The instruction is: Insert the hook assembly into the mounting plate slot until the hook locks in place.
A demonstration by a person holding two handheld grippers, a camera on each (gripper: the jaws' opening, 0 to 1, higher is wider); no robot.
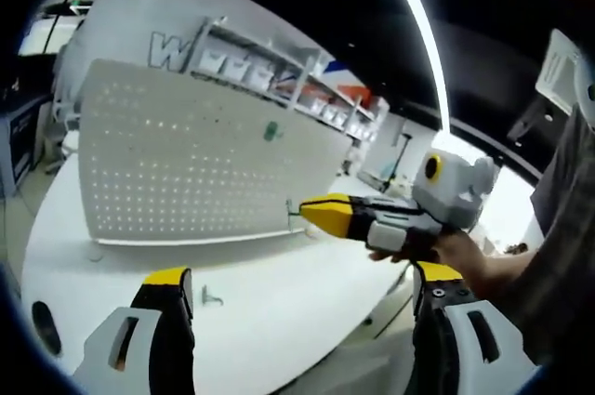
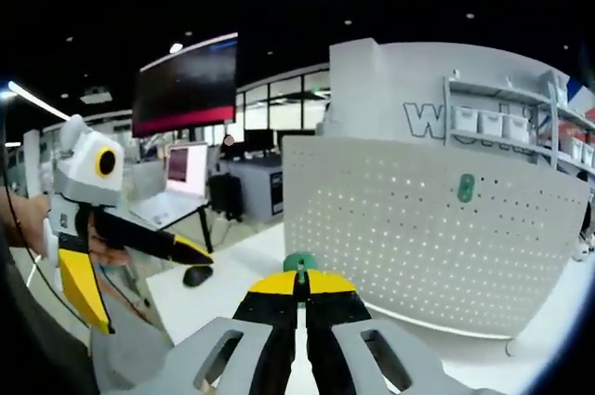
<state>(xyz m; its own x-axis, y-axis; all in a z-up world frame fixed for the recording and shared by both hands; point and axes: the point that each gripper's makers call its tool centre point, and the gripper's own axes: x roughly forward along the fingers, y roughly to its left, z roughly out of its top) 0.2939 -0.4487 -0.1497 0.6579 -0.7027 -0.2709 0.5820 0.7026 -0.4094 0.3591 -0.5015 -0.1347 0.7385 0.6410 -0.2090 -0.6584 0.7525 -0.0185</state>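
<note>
Green hook (image 2: 299, 265) is sitting pinched between the right gripper (image 2: 301, 284) tips, its jaws clenched on it, just before the white pegboard (image 2: 418, 237). Left gripper (image 1: 297, 288) is hanging released above the table (image 1: 279, 321), where a spare hook (image 1: 211, 297) is lying between its jaws.

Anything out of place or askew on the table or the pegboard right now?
One thing: a small metal hook lies loose on the white table in front of the pegboard, beside the open left tongs, not mounted. The right tongs are shut on a green-tipped hook. Another green piece already sits on the board.
</note>
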